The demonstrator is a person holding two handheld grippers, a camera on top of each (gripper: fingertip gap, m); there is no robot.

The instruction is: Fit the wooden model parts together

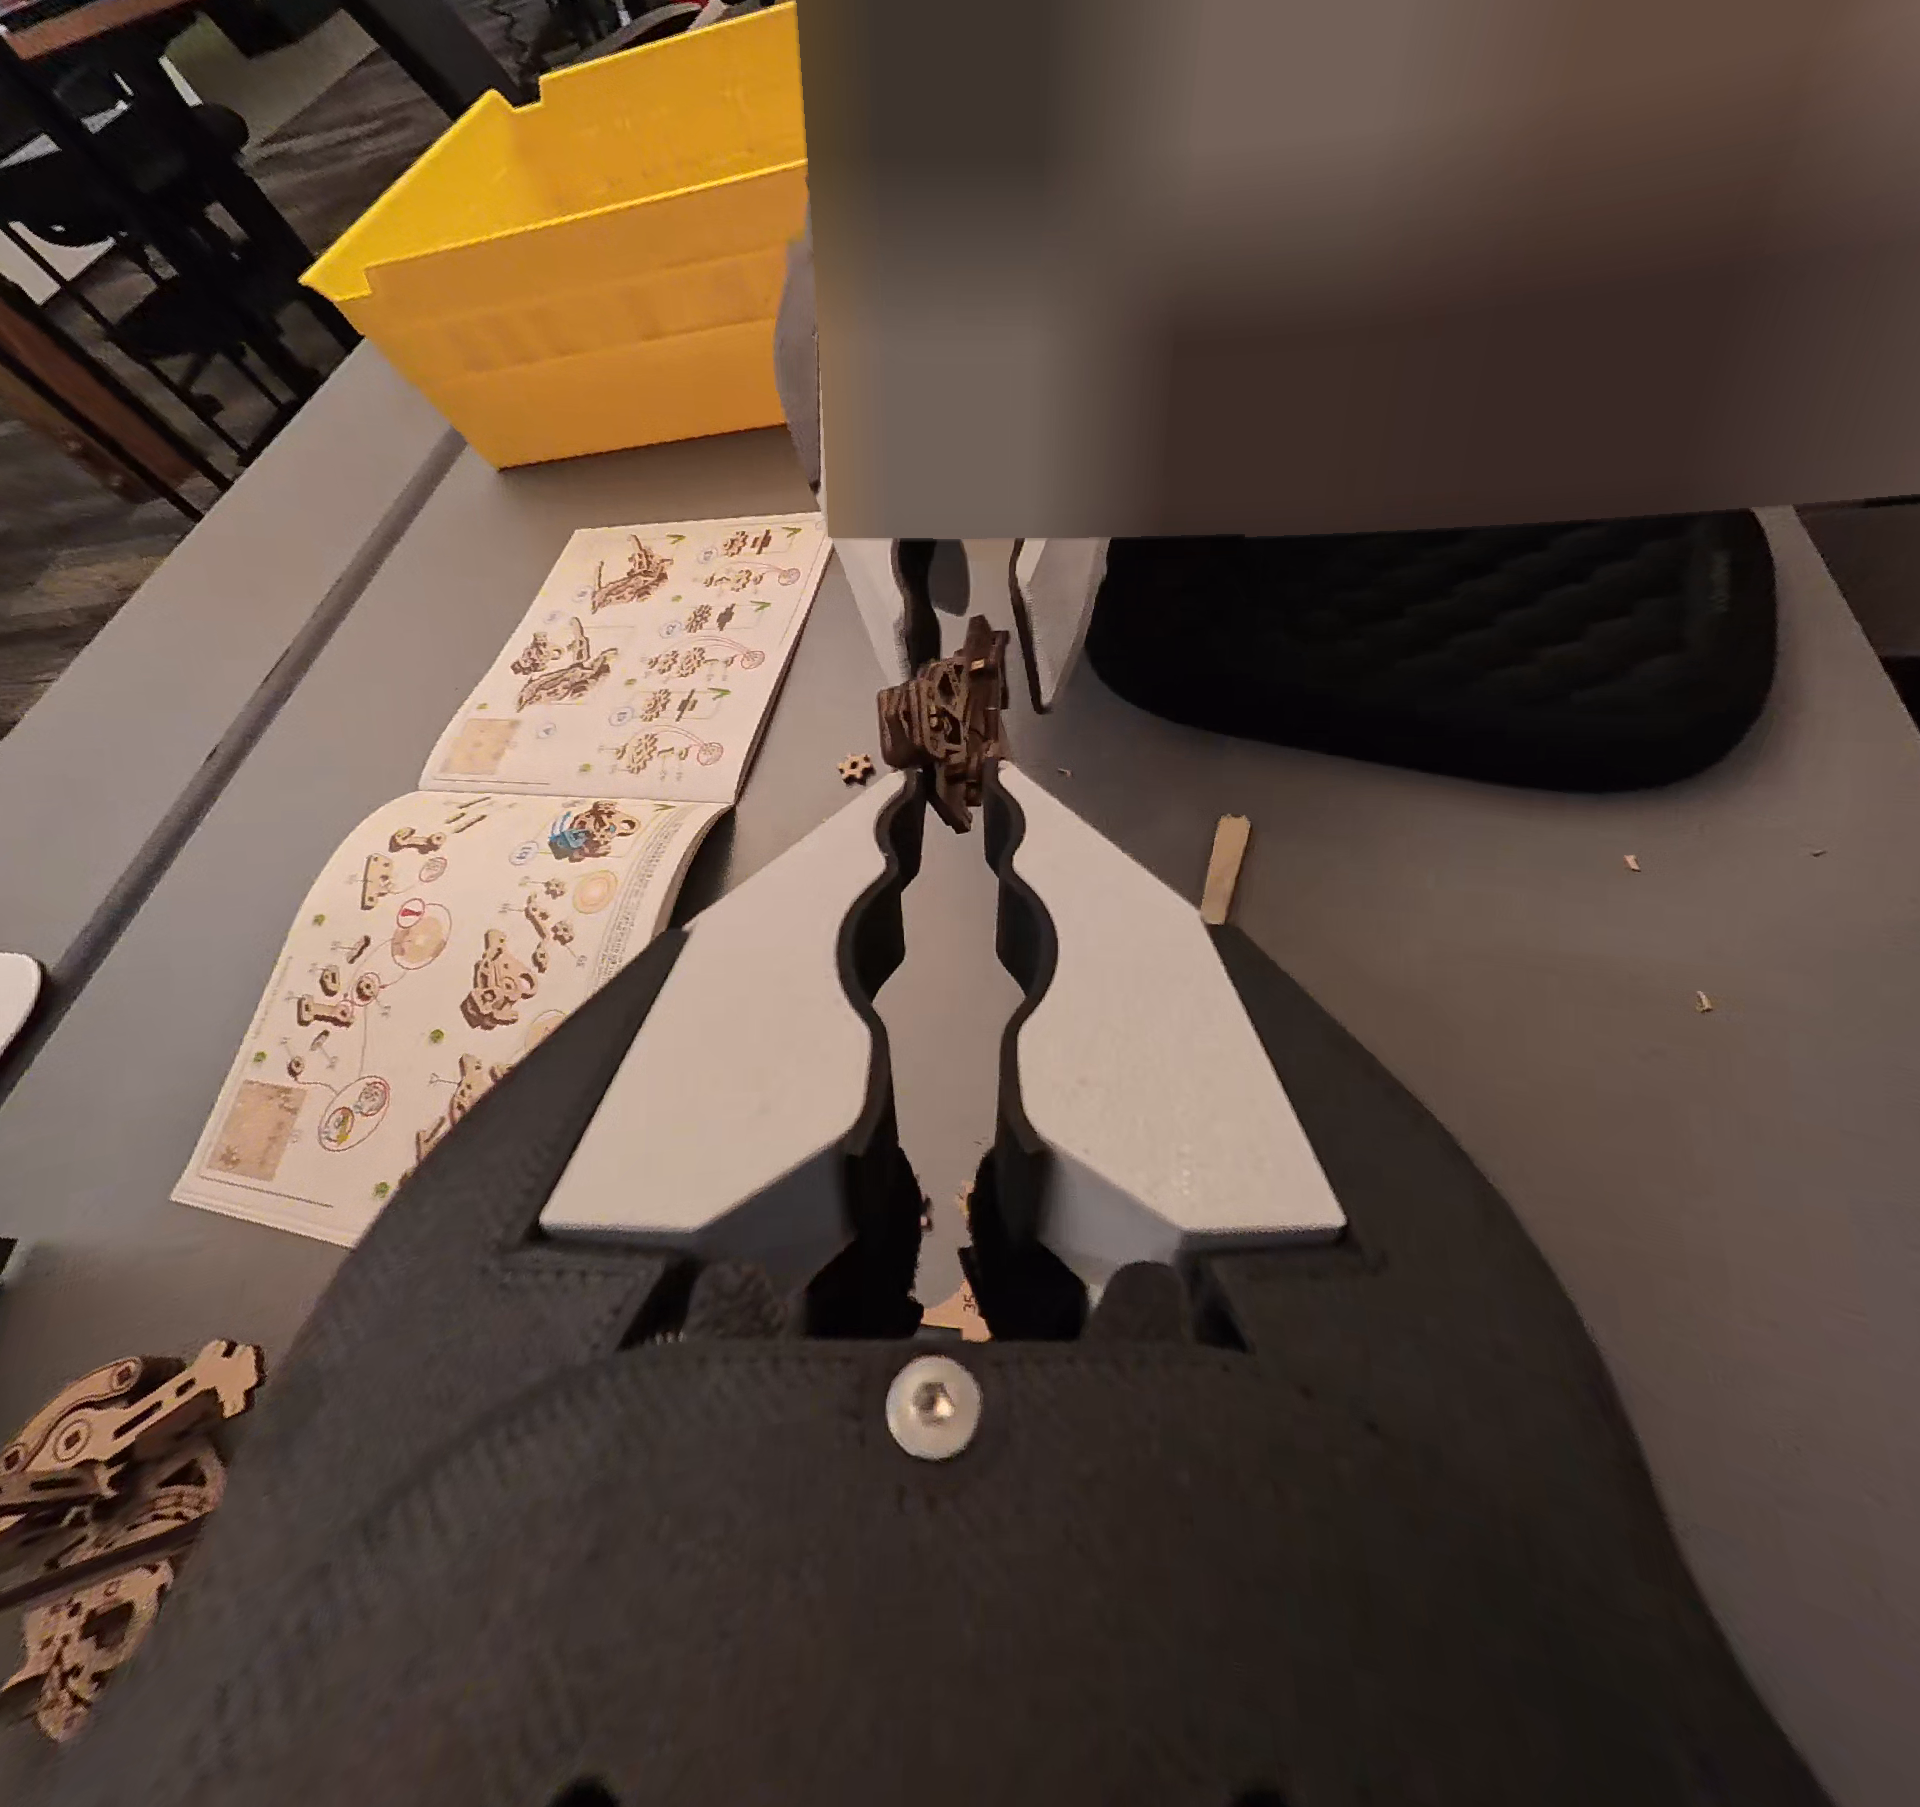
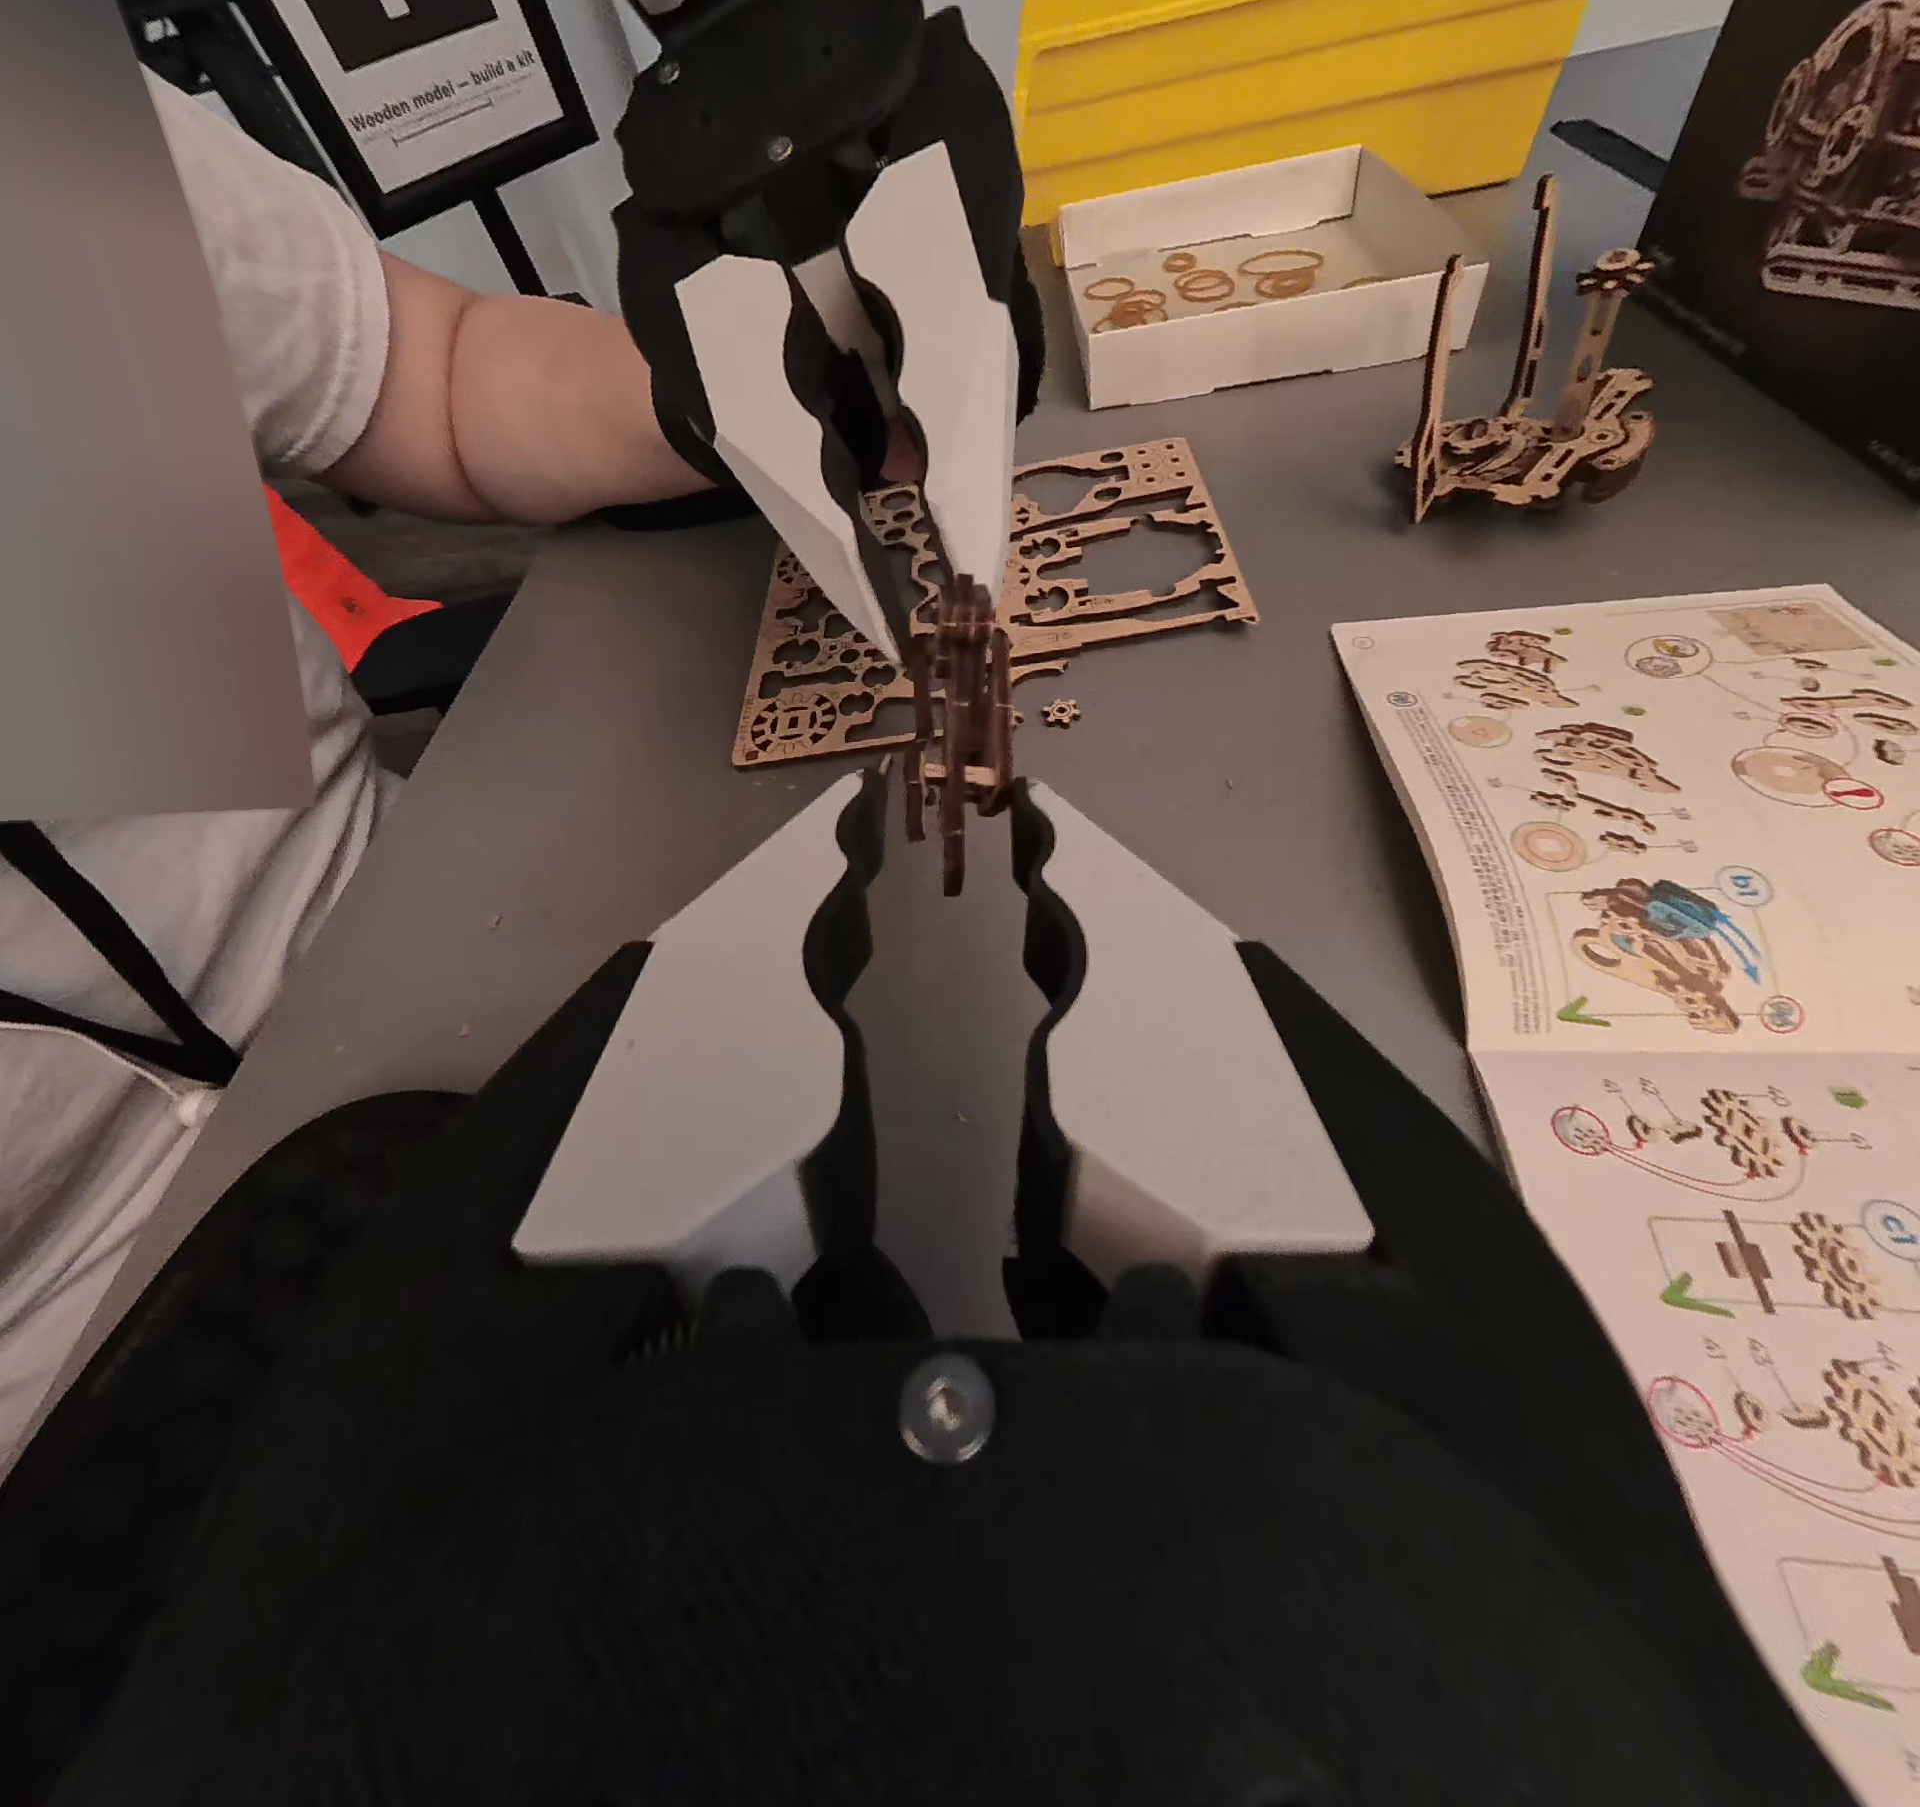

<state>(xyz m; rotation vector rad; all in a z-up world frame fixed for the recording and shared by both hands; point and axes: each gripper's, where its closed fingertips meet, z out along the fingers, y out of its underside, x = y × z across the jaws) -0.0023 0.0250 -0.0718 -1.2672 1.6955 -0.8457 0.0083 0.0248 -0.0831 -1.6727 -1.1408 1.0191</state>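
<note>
A small dark wooden sub-assembly (image 1: 940, 718) of several laser-cut plates is held above the grey table between both grippers. In the left wrist view my left gripper (image 1: 951, 796) is shut on its near end. The right gripper (image 1: 977, 630) meets it from the far side, partly under a blurred patch. In the right wrist view my right gripper (image 2: 948, 801) is shut on the lower end of the sub-assembly (image 2: 966, 708). The left gripper (image 2: 925, 604) comes down from above and pinches its upper plates.
On the table are an open instruction booklet (image 2: 1662, 926), a punched-out wooden sheet (image 2: 1101, 562), a loose small gear (image 2: 1062, 714) and a partly built wooden model (image 2: 1527, 417). A white box of rubber rings (image 2: 1247, 344) and a yellow bin (image 2: 1299, 43) stand behind. More wooden parts (image 1: 104, 1466) lie near left. Both grippers' tips are close together, under 4 cm apart.
</note>
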